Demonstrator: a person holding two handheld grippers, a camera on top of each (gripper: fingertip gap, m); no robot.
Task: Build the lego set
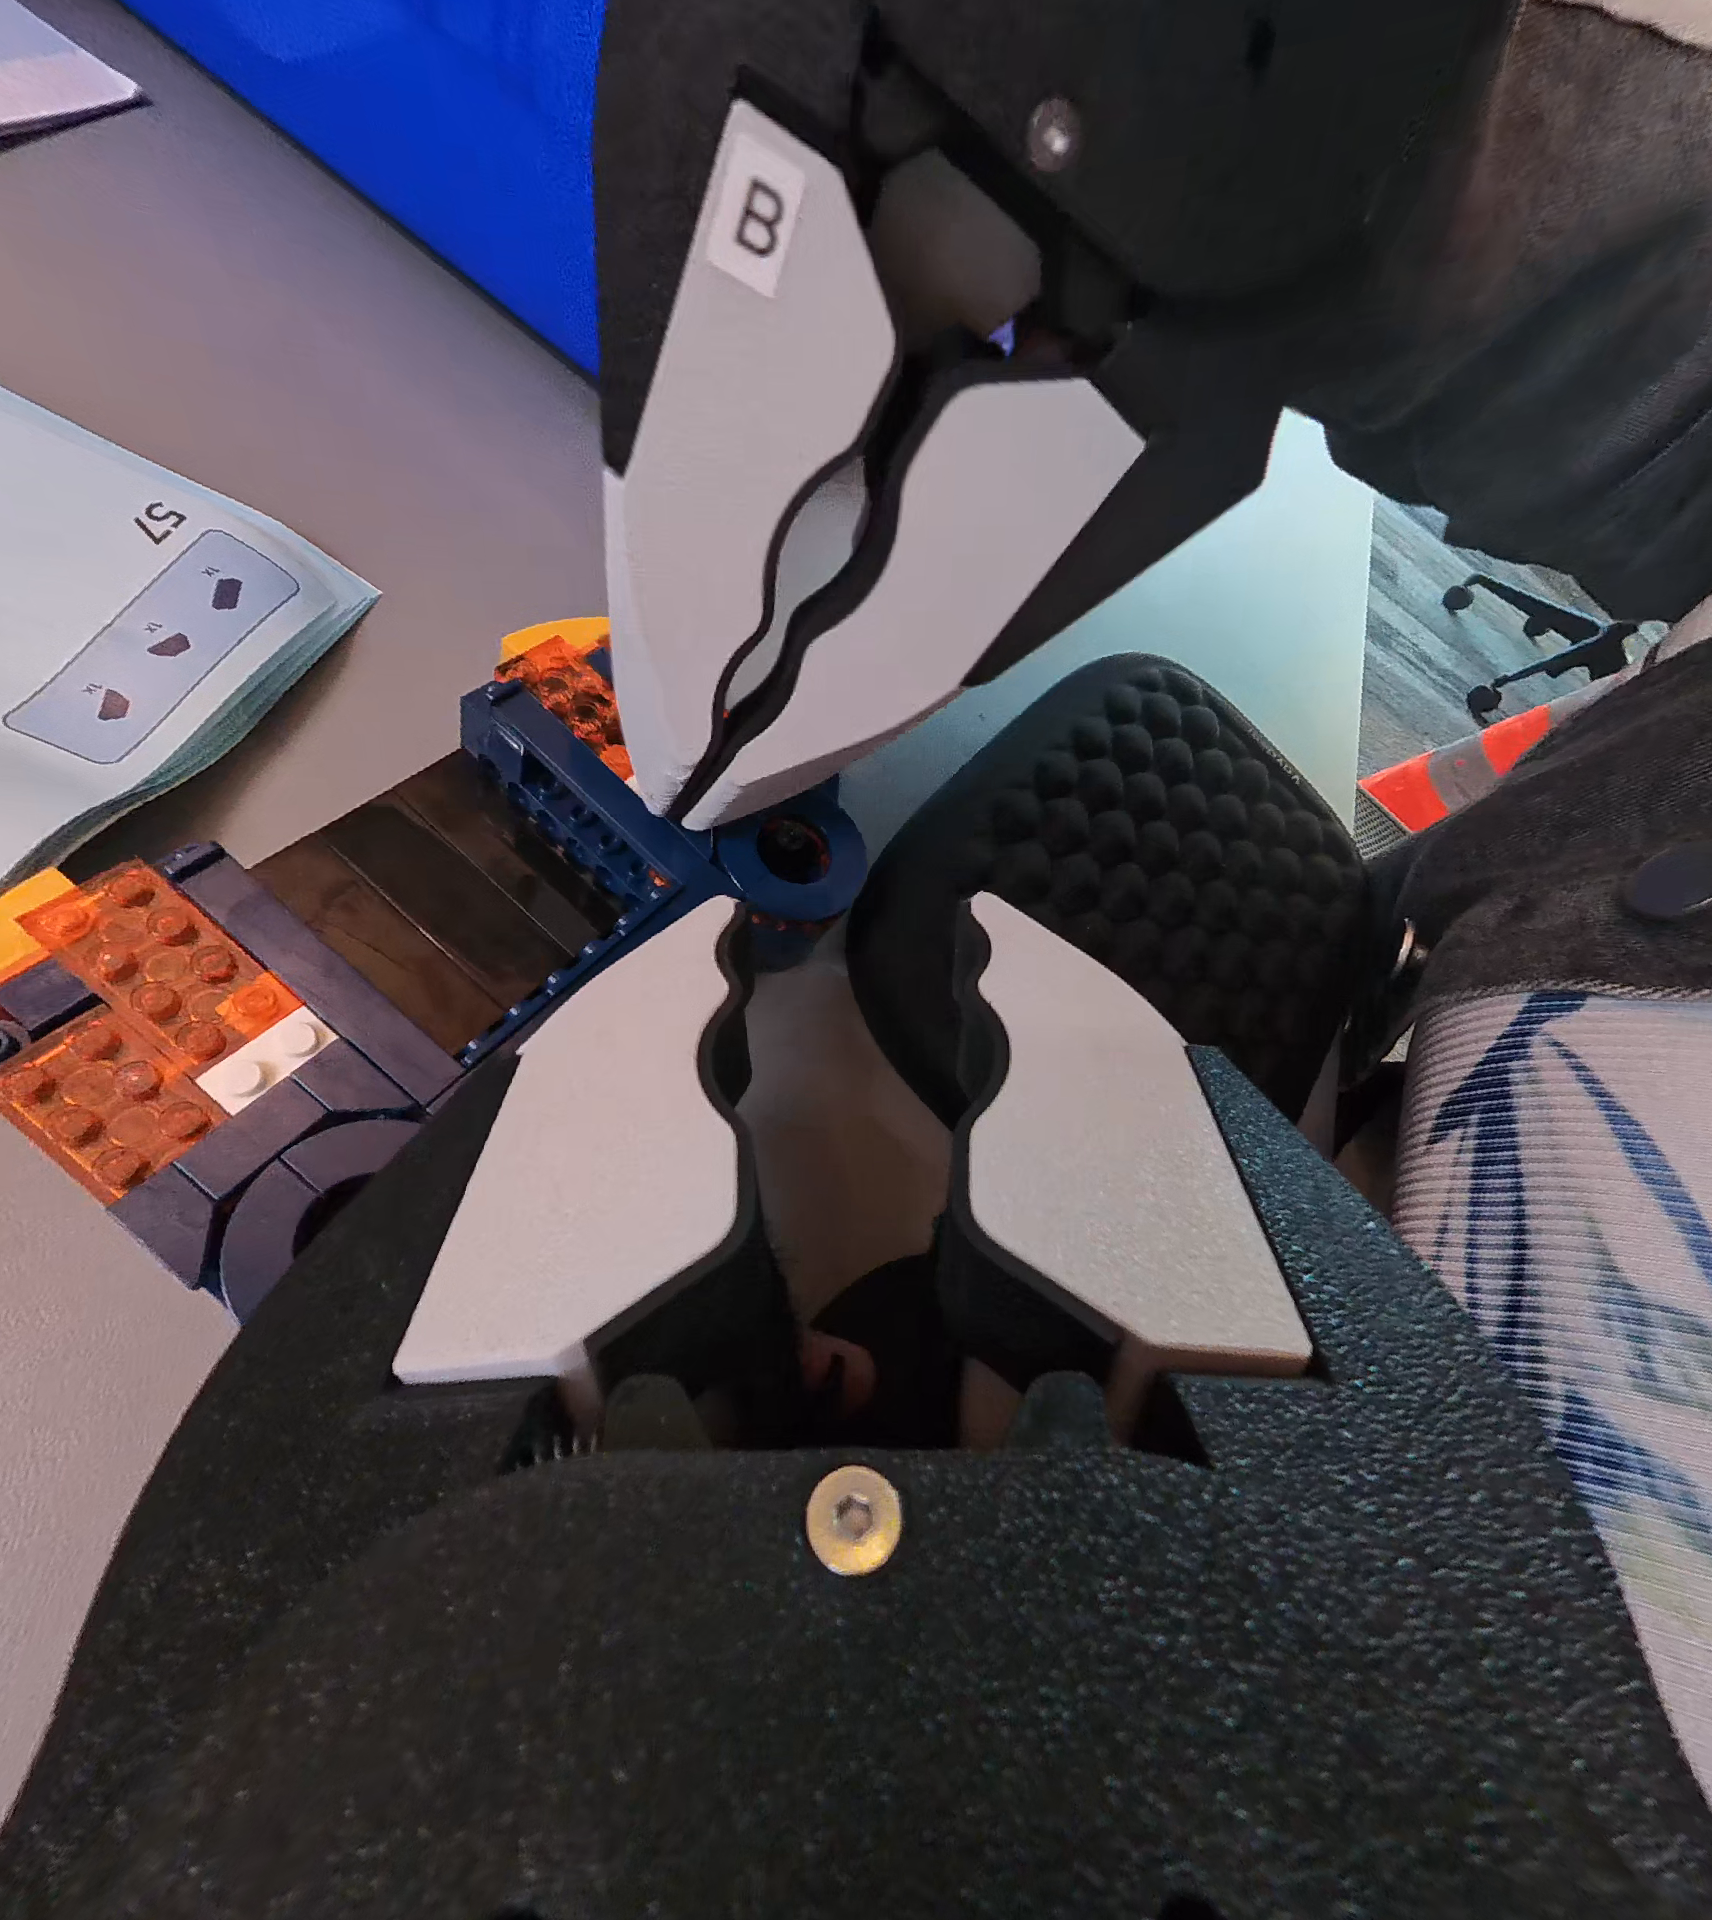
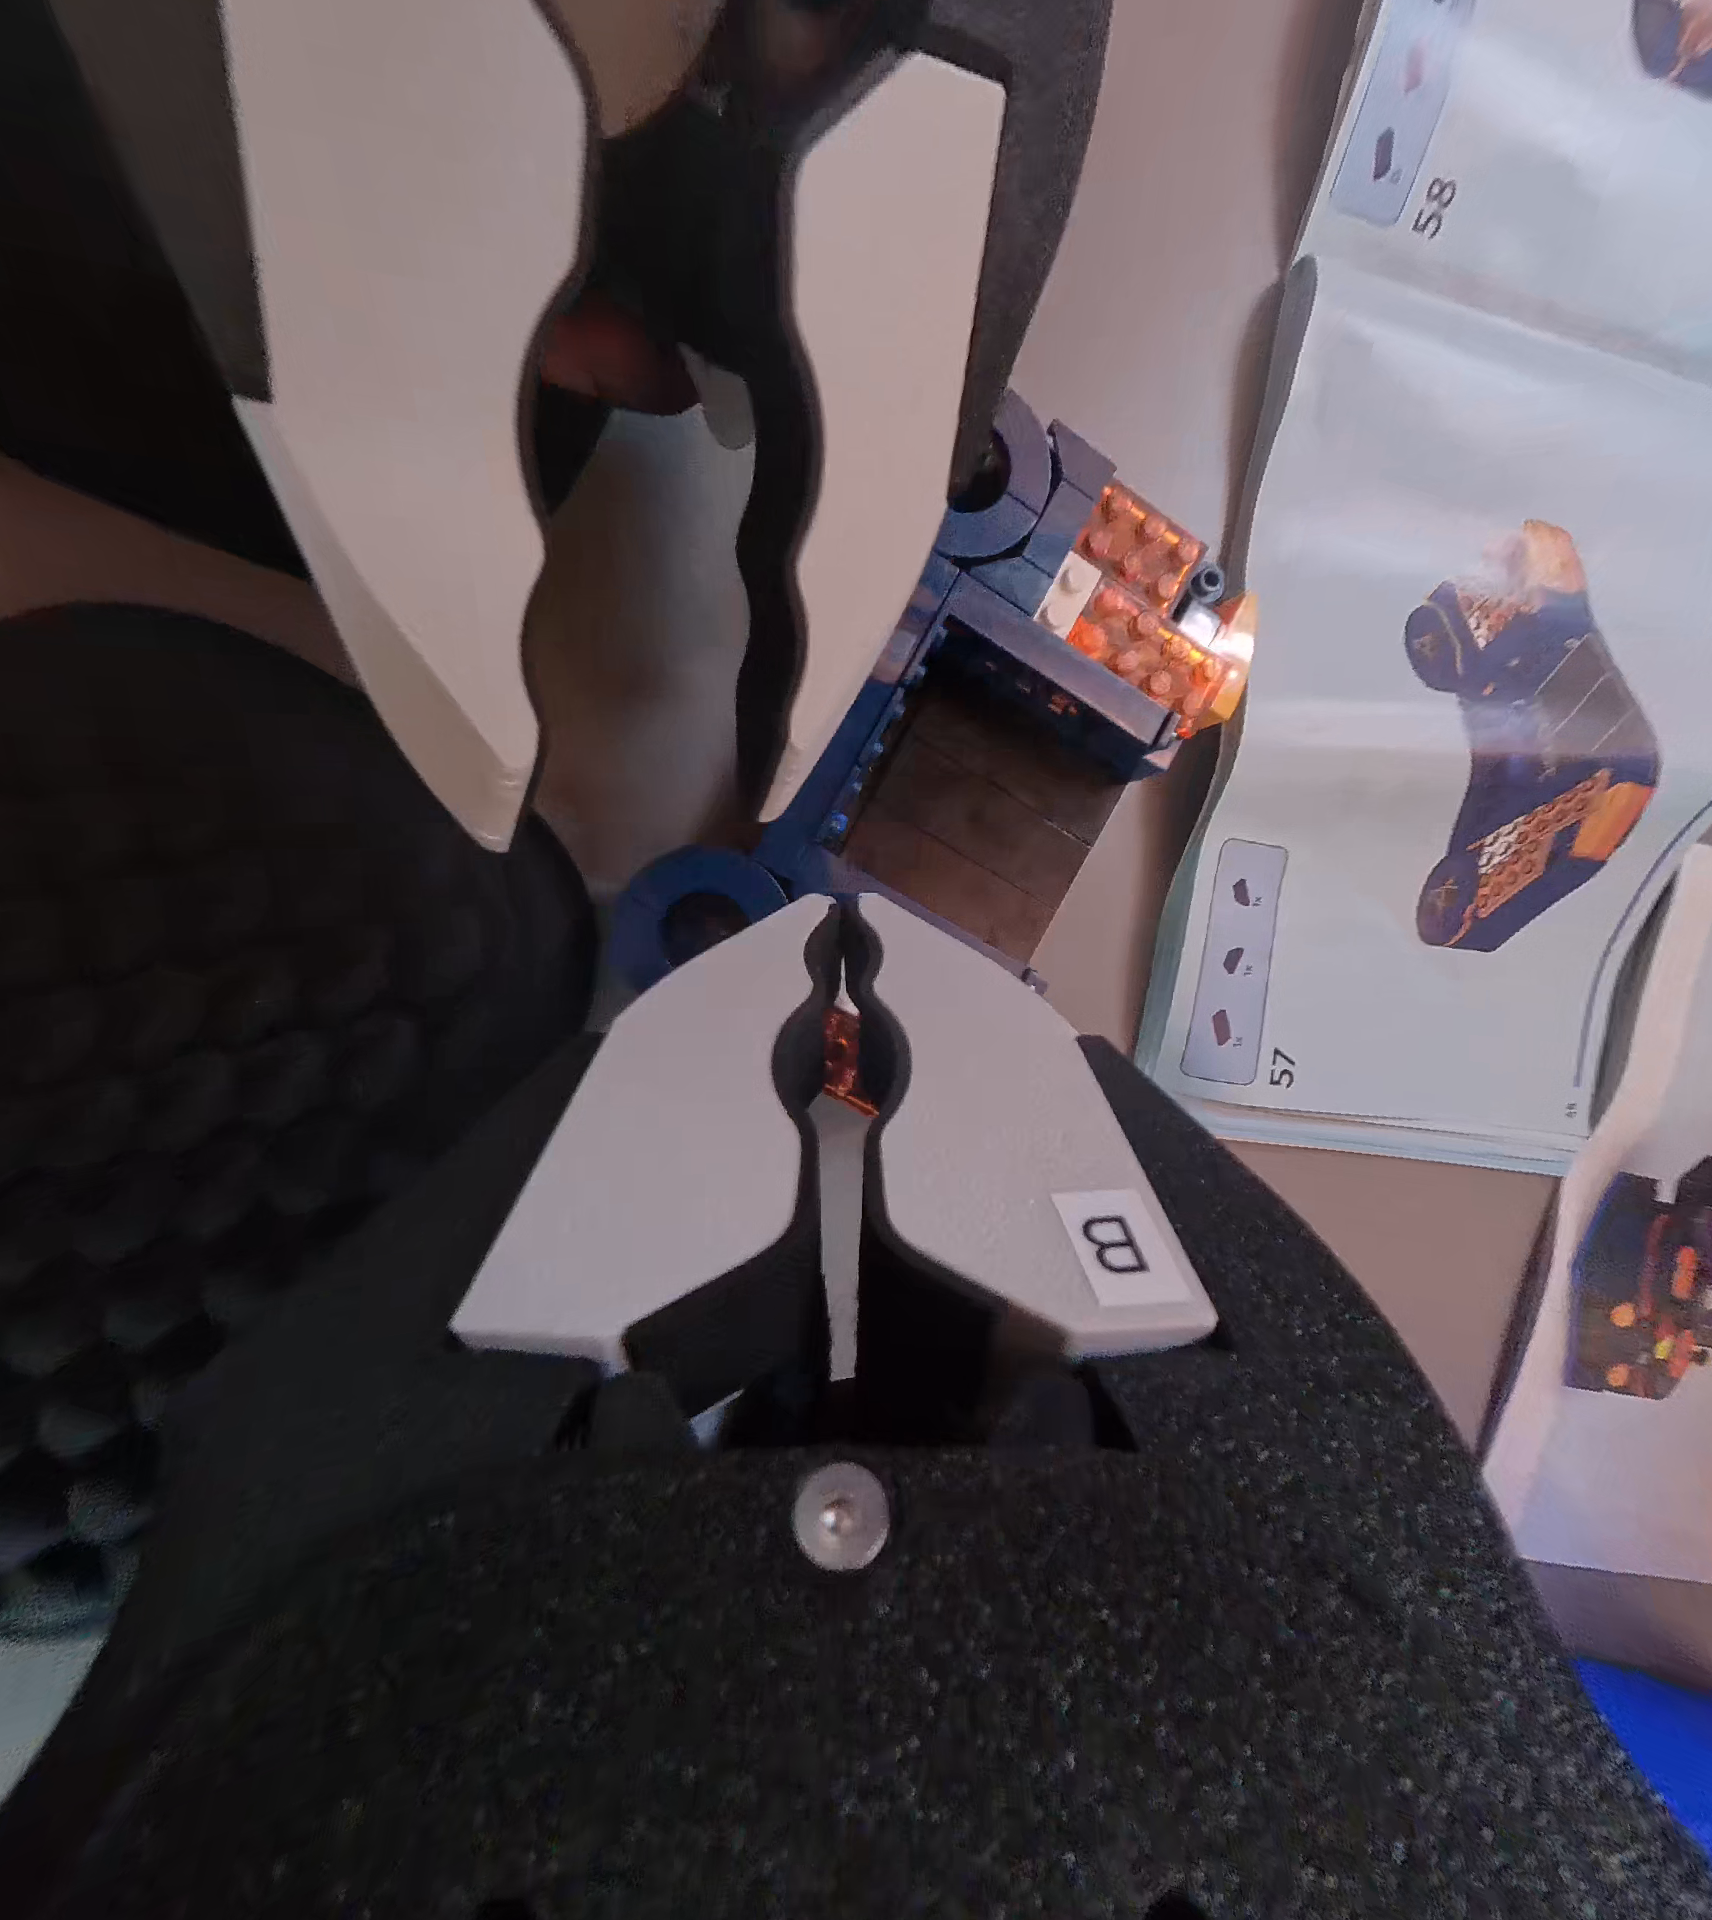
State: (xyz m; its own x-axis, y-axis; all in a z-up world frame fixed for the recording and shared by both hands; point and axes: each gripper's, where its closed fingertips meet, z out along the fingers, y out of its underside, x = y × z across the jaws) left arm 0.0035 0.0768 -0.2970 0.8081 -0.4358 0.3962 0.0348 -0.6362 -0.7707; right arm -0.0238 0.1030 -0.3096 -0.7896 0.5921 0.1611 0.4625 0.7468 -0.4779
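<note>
Right gripper (image 2: 844, 920) seen pinched together at tips, small orange piece (image 2: 847, 1055) caught further back between fingers. Left gripper (image 1: 857, 914) held apart, black tyre (image 1: 1143, 862) wedged against one finger. Lego car (image 1: 395, 935) laid on grey table (image 1: 260, 312), both tips touching its blue end. Open booklet (image 2: 1454, 675) just beside car.

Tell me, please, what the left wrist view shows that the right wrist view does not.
Only the left wrist view shows chair bases and an orange cone in the background. Only the right wrist view shows the booklet's picture page and a second printed sheet. Both show the lego model, the open left claw and the shut right claw at its dark blue end.
</note>
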